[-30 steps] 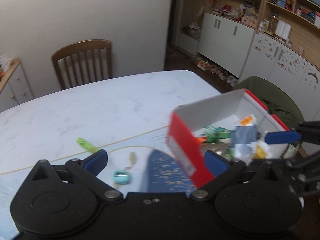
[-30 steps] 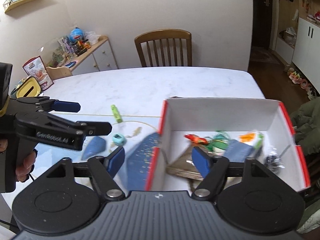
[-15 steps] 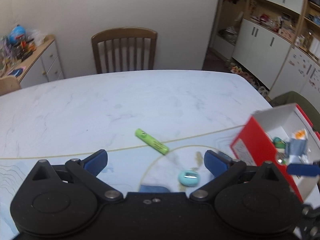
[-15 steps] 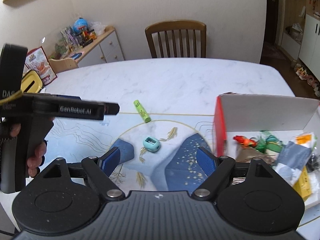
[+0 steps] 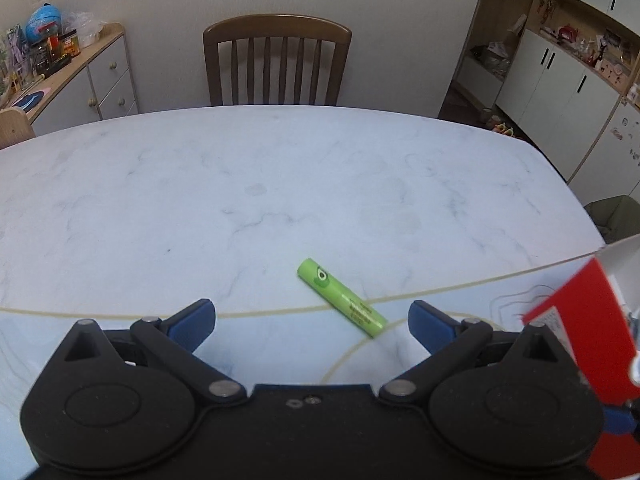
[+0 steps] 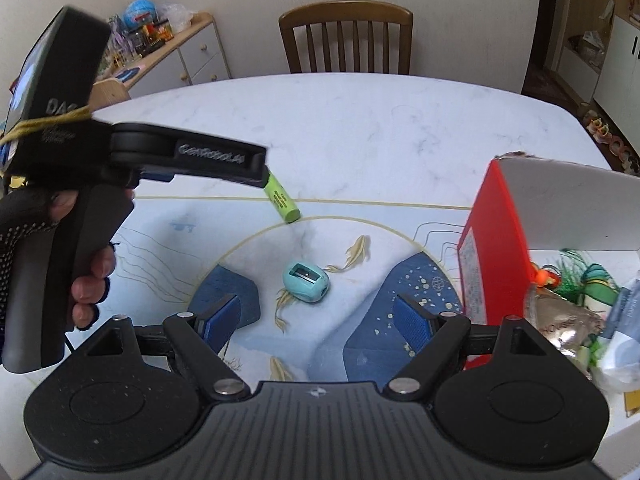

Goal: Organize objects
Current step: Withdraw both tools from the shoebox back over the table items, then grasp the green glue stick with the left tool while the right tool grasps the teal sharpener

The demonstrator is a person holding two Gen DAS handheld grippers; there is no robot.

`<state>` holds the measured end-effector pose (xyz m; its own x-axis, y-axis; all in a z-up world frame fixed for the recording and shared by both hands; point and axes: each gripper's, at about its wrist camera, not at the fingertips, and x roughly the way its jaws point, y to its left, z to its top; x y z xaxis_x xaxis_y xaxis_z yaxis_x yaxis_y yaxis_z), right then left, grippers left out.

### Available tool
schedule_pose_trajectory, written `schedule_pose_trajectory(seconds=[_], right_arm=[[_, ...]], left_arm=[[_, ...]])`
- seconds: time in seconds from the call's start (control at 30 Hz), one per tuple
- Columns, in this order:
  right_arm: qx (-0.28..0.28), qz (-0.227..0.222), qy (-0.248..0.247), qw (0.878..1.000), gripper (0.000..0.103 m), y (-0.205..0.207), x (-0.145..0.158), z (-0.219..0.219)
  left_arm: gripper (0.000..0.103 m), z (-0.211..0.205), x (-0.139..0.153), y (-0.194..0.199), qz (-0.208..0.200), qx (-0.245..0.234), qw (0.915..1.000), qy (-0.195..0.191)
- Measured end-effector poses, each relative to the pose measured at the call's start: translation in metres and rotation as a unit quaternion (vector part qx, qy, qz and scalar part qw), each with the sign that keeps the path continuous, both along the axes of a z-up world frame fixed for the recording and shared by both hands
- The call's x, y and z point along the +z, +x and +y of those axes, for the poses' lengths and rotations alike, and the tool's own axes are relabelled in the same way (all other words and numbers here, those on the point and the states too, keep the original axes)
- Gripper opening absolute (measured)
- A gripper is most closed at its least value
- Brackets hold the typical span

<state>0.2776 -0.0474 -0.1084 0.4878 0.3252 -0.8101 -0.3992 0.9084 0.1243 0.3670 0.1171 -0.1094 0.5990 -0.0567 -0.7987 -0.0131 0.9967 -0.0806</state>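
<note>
Blue pads are seen spread wide apart on the left gripper [image 5: 311,318], with nothing held between them; it is aimed at a green tube [image 5: 341,297] lying flat on the marble table [image 5: 280,184], across the mat's curved line. The right gripper [image 6: 316,322] is likewise spread and empty, and a teal pencil sharpener [image 6: 306,282] is seen just ahead of it on the printed blue mat [image 6: 368,304]. To the right, a red-and-white box [image 6: 496,232] stands touching the mat, filled with mixed items. A gloved hand [image 6: 52,248] is wrapped around the left tool's handle. A wooden chair [image 5: 277,60] stands behind the table.
</note>
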Motion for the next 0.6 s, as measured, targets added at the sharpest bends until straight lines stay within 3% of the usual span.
schedule_pose_trajectory(seconds=[0.47, 0.6], right_arm=[[0.017, 0.017, -0.038, 0.999, 0.083, 0.034, -0.038, 0.025], [0.02, 0.017, -0.042, 0.999, 0.083, 0.039, -0.045, 0.03]], left_arm=[[0.102, -0.014, -0.033, 0.026, 0.016, 0.012, 0.9996, 0.021], [0.09, -0.021, -0.037, 0.025, 0.011, 0.007, 0.9991, 0.04]])
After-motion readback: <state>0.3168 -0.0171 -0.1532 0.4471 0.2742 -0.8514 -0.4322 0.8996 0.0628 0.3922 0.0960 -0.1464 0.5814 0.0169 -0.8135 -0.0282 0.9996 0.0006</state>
